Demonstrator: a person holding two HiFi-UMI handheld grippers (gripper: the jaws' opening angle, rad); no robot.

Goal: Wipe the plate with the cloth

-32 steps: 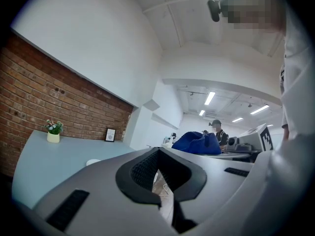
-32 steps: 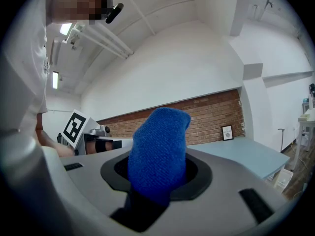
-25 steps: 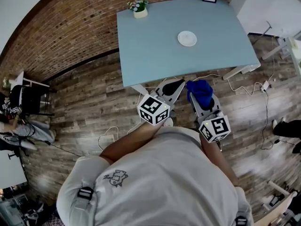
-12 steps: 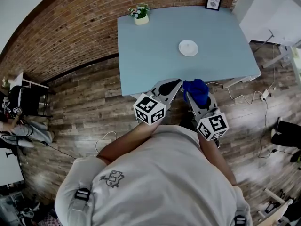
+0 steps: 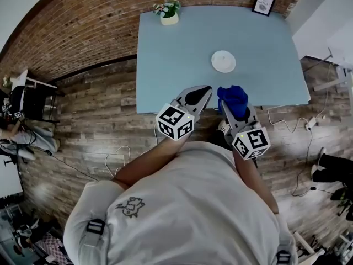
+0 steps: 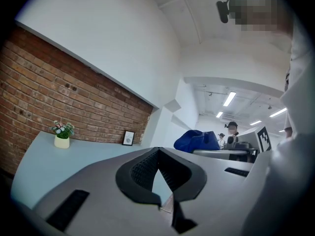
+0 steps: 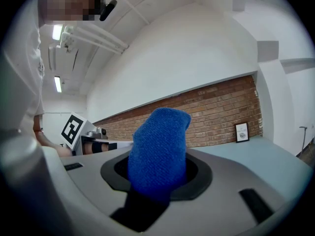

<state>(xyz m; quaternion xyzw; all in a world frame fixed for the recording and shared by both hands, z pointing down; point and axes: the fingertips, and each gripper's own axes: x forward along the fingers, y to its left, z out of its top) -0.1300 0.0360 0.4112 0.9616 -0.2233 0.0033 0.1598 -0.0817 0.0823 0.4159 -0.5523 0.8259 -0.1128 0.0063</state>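
From the head view, the white plate (image 5: pixel 223 61) is lying on the blue table (image 5: pixel 165 65), ahead of both grippers. Along the left gripper view, the left gripper (image 6: pixel 156 157) is showing its jaws pressed together and empty, probably free to steady the plate. Along the right gripper view, the right gripper (image 7: pixel 157 177) is pinching the blue cloth (image 7: pixel 160 141), bunched upright for wiping.

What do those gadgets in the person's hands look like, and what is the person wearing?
The left tool and right tool are grey shells with black ridged pads, each bearing a white cube of black square markers. The person wears a short-sleeved white T-shirt.
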